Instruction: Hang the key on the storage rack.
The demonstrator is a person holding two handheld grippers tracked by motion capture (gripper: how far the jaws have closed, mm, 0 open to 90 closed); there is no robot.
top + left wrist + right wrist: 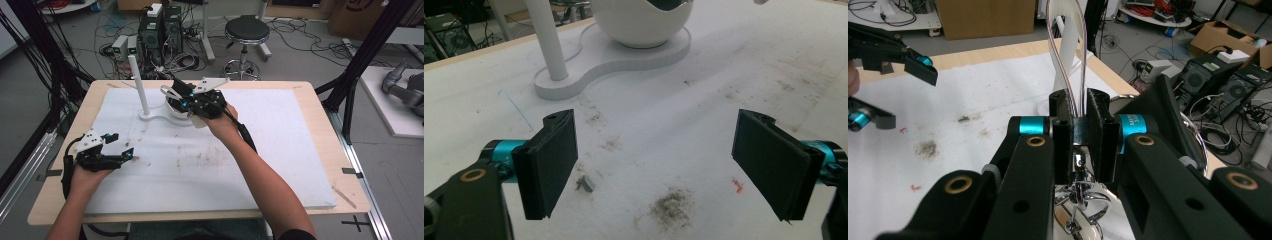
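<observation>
A white stand (150, 117) lies on the foam board, with an upright post (137, 82) and a white bowl (175, 110). Above the bowl, my right gripper (182, 99) is shut on a thin translucent strap loop (169, 92). In the right gripper view the loop (1050, 30) rises from the closed jaws (1079, 112), and a metal clasp (1079, 192) hangs below them over the bowl. My left gripper (122, 145) rests at the board's left side, open with nothing in it. Its own view shows the jaws (659, 165) wide apart, facing the post (546, 40) and bowl (644, 22).
The white foam board (260, 165) covers most of the wooden table (345, 195); it carries dirt smudges and small crumbs (669, 207). Beyond the table stand a black stool (246, 32), computer cases (157, 27) and floor cables. Black frame posts (360, 55) flank the table.
</observation>
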